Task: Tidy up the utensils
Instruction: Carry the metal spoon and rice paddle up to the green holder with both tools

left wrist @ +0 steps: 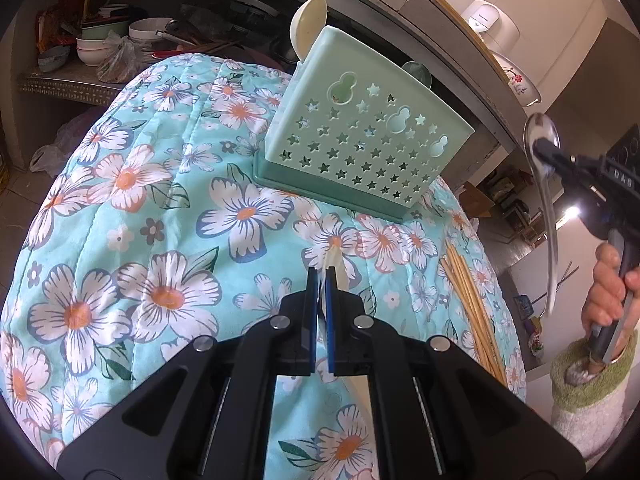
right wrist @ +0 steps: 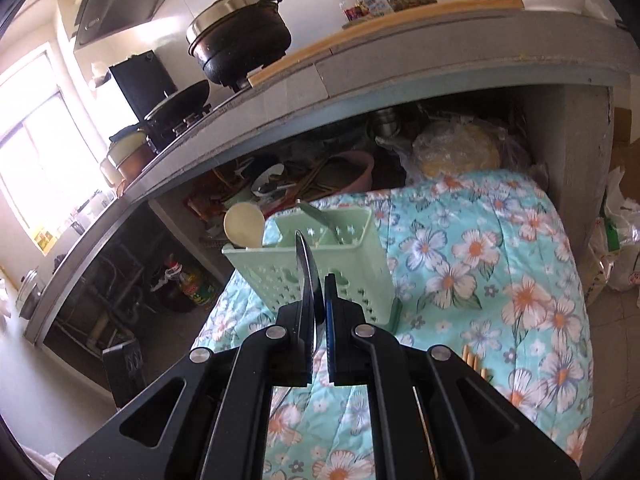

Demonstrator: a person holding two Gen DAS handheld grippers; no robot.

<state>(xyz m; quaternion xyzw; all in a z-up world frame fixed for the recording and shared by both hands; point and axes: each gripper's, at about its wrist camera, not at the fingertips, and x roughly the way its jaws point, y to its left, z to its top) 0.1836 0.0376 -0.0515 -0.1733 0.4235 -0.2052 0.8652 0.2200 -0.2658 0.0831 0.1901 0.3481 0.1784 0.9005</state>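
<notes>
A mint-green perforated utensil holder (left wrist: 360, 132) (right wrist: 348, 240) stands on a floral quilt (left wrist: 140, 200). A cream spoon (left wrist: 308, 24) (right wrist: 244, 226) sticks up from it, and a metal utensil (right wrist: 316, 214) leans inside it. My left gripper (left wrist: 322, 276) is shut on a thin whitish utensil (left wrist: 334, 258), low over the quilt in front of the holder. My right gripper (right wrist: 320, 280) (left wrist: 540, 146) is shut on a metal spoon (right wrist: 306, 272) (left wrist: 542, 132) and is held high to the right of the holder, the spoon's handle hanging down. A person's hand (left wrist: 608, 292) grips it.
Wooden chopsticks (left wrist: 468, 304) (right wrist: 476, 364) lie on the quilt's right side. Behind the holder is a concrete counter (right wrist: 400, 60) with a cluttered shelf of bowls (left wrist: 104, 40) beneath it. A pot (right wrist: 240, 36) and bottles stand on the counter.
</notes>
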